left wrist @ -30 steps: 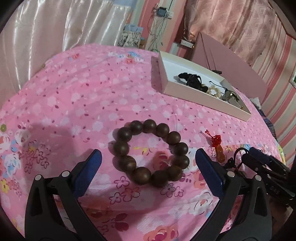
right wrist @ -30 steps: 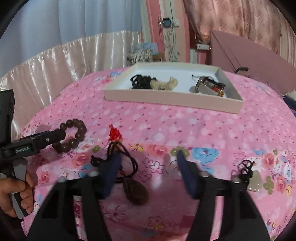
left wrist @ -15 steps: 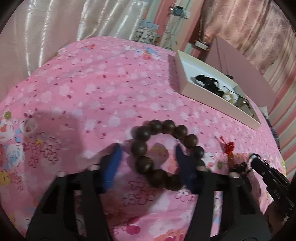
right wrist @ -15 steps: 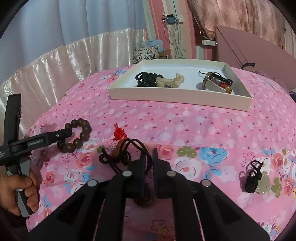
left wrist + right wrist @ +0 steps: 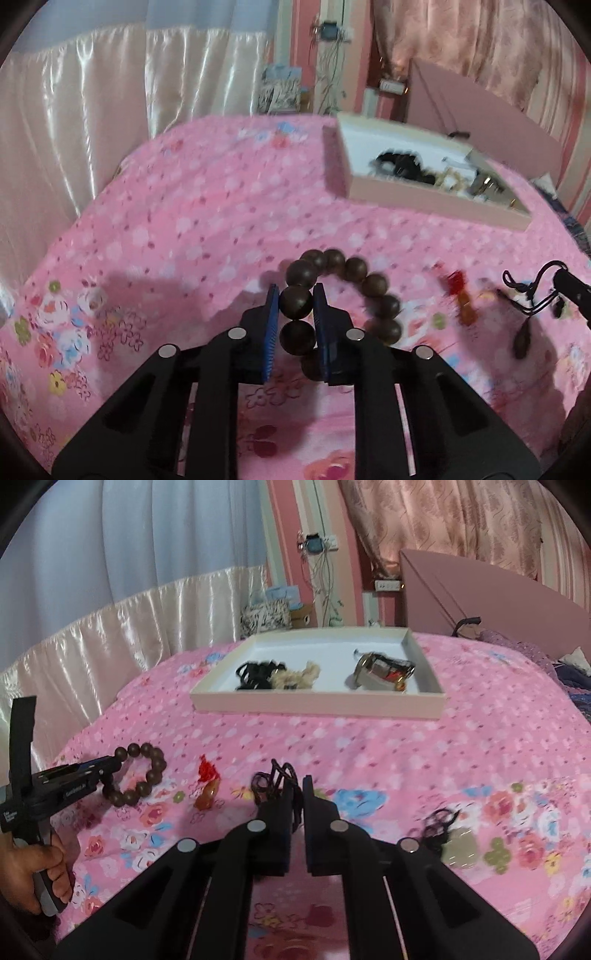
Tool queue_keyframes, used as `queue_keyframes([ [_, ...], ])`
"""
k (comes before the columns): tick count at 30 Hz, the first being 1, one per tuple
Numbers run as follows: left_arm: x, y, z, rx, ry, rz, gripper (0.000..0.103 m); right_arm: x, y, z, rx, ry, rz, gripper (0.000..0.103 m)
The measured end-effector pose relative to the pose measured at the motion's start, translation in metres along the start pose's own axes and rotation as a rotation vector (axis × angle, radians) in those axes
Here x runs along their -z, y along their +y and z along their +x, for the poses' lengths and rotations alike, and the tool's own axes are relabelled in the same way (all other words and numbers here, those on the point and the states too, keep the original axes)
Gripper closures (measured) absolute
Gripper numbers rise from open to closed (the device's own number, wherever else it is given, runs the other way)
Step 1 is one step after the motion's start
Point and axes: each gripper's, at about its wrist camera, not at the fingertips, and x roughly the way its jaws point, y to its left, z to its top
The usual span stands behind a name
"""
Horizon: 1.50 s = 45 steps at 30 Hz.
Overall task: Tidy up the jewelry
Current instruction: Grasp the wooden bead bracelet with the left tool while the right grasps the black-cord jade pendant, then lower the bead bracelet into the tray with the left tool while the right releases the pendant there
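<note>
Left tongs clenched on the wooden bead bracelet: blue pads press one dark bead from either side, a second bead sits between them lower down. Jaws have just been closing, with the bracelet between them. The rest of the loop curves off to the right of the pads over the bed, which has a pink floral cover; whether the far beads touch the cover cannot be told, the picture is blurred. In the right wrist view the same bracelet shows at the tip of the left tongs, and a hand grips the handle at the lower left edge.

Right tongs clamped tight on the black cord necklace. Cord loops bunch just ahead of the fingertips and strands run down between them. From the left wrist view, the cord hangs at the tip of the right tongs with a dark pendant dangling below.

Between the two tongs, on the cover: a small amber charm with a red tassel.

To the right, near the right tongs: a pale green pendant on a black knotted cord, blurred.

Farther back on the bed: shallow white tray. Inside, black hair ties touching a beige scrunchie; well apart to the right, a metallic bangle cluster.
</note>
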Motion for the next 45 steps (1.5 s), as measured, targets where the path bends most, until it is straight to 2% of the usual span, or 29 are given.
queue_keyframes([
  [3,-0.014,-0.009,-0.02,0.023,-0.06,0.036,0.086,-0.01,-0.007,-0.005,-0.043,-0.013,0.005,0.099],
  [10,-0.055,-0.047,-0.056,0.098,-0.21,0.147,0.086,-0.05,-0.014,-0.022,-0.046,-0.102,-0.031,0.099],
  [15,-0.087,-0.068,-0.06,0.134,-0.287,0.181,0.086,-0.08,-0.021,-0.027,-0.019,-0.161,-0.046,0.099],
  [23,-0.133,-0.09,-0.043,0.15,-0.362,0.15,0.086,-0.125,-0.028,-0.01,0.067,-0.23,-0.085,0.099],
  [30,-0.153,-0.098,-0.008,0.139,-0.363,0.131,0.086,-0.156,-0.034,0.023,0.117,-0.243,-0.1,0.099],
  [33,-0.165,-0.104,0.01,0.153,-0.338,0.119,0.086,-0.17,-0.039,0.04,0.099,-0.235,-0.097,0.099],
  [39,-0.176,-0.113,0.031,0.172,-0.349,0.109,0.086,-0.18,-0.047,0.062,0.038,-0.219,-0.063,0.099],
  [45,-0.164,-0.115,0.059,0.202,-0.314,0.088,0.086,-0.173,-0.032,0.074,0.016,-0.209,-0.091,0.099],
])
